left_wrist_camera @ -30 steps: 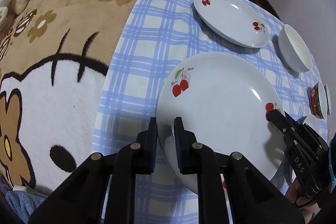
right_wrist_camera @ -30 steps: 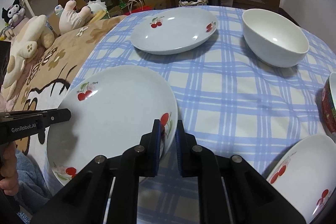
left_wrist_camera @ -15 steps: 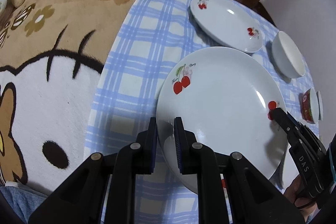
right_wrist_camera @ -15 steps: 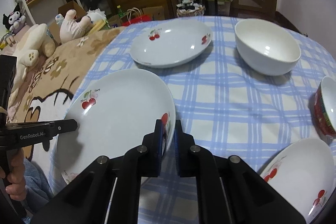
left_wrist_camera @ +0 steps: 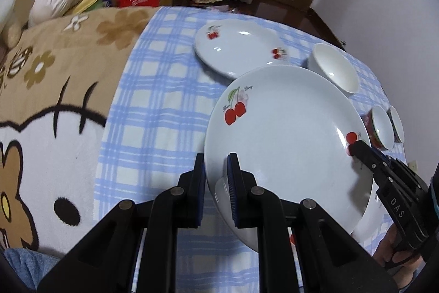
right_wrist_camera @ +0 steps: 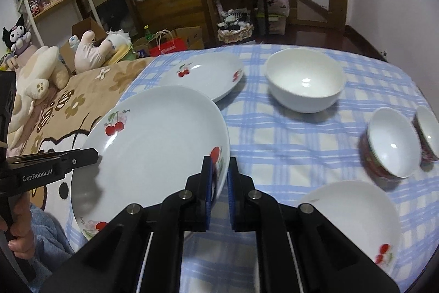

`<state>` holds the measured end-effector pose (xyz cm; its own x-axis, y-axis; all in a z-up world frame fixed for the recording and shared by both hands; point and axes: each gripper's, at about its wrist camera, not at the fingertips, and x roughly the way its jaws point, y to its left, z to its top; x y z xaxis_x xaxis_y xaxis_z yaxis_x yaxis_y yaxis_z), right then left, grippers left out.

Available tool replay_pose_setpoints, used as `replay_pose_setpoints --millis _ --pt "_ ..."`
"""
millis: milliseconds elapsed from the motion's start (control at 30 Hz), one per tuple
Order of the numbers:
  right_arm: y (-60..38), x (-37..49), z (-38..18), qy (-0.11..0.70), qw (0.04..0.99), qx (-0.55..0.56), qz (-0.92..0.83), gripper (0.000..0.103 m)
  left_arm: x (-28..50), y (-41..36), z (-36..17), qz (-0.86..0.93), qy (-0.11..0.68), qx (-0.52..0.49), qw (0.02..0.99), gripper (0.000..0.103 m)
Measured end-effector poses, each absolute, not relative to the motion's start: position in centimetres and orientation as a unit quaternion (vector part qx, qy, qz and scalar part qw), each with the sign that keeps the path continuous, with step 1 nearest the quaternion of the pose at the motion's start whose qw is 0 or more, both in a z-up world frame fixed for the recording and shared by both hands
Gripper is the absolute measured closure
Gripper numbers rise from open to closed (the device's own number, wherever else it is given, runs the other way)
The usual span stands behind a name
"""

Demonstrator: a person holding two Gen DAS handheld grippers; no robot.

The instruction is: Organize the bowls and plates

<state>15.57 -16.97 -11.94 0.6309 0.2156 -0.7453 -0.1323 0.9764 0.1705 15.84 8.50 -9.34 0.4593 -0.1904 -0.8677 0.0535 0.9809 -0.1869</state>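
Two claws share one cherry plate, carried level above the desk.

Left claw [left_wrist_camera: 216, 177] and right claw [right_wrist_camera: 219, 177] each clamp opposite rims of the large white cherry-printed plate [right_wrist_camera: 162, 144], balancing it; at 12 o'clock lies a matching second cherry plate [right_wrist_camera: 208, 73], likely its stacking spot.
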Motion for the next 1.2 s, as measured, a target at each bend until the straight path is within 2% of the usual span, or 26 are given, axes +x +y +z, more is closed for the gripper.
replay_pose_setpoints --millis 633,1200 --pt "-25.9 10.0 -7.9 0.388 0.918 0.074 0.03 0.092 13.2 -1.0 -4.8 -0.137 0.484 -0.032 0.864 0.088" --pt "-31.7 6.0 -8.3 0.387 0.916 0.101 -0.022 0.092 11.2 -7.0 -6.2 -0.186 0.486 -0.027 0.854 0.088"
